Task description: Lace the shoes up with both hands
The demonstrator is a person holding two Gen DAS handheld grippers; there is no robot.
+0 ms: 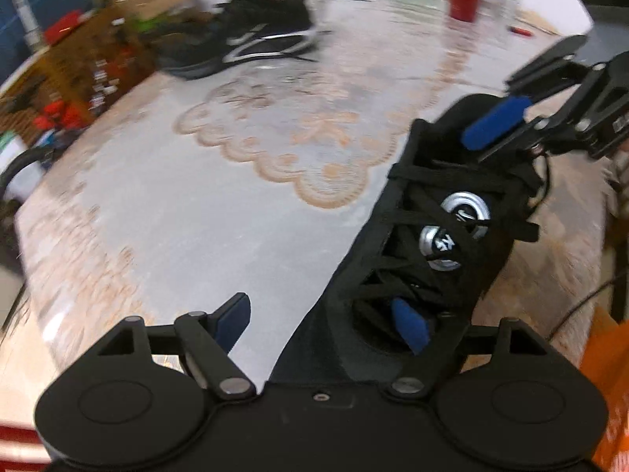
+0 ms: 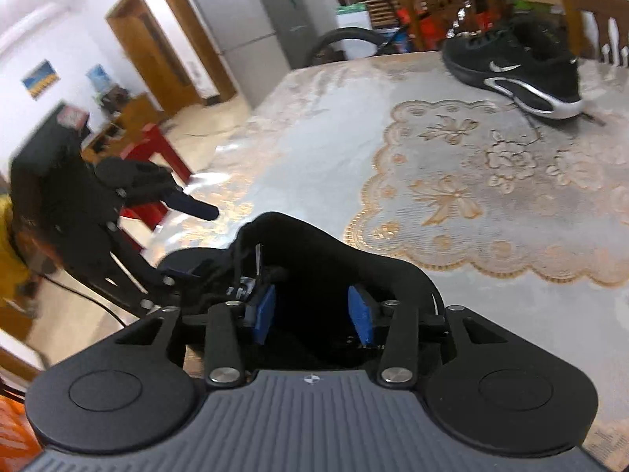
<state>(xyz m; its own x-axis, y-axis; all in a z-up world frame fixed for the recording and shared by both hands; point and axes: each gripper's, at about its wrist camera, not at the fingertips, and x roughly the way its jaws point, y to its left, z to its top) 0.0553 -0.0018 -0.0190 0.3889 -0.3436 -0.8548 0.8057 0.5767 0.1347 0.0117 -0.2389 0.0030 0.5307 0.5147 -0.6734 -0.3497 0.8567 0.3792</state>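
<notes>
- Black sneaker [image 1: 440,236] with black laces [image 1: 452,212] lies on the lace-patterned desk [image 1: 196,216], between the two grippers; silver discs show under the laces.
- Left gripper [image 1: 326,324]: fingers spread wide, the right blue pad down inside the shoe's opening, the left pad over the bare desk, gripping nothing.
- Right gripper [image 2: 312,310]: fingers well apart, straddling the shoe's other end, closed on nothing.
- Second black sneaker [image 2: 515,74] with a silver sole sits well apart, at the desk's far side.

Even indoor light, fisheye bending at edges, motion blur.
Left-wrist view smears most (far clutter unreadable); glare streaks the tablecloth [image 1: 243,204]; right-wrist view is sharper mid-table, its left gripper [image 2: 196,240] blurred; black shoe [image 2: 314,251] lacks detail.
</notes>
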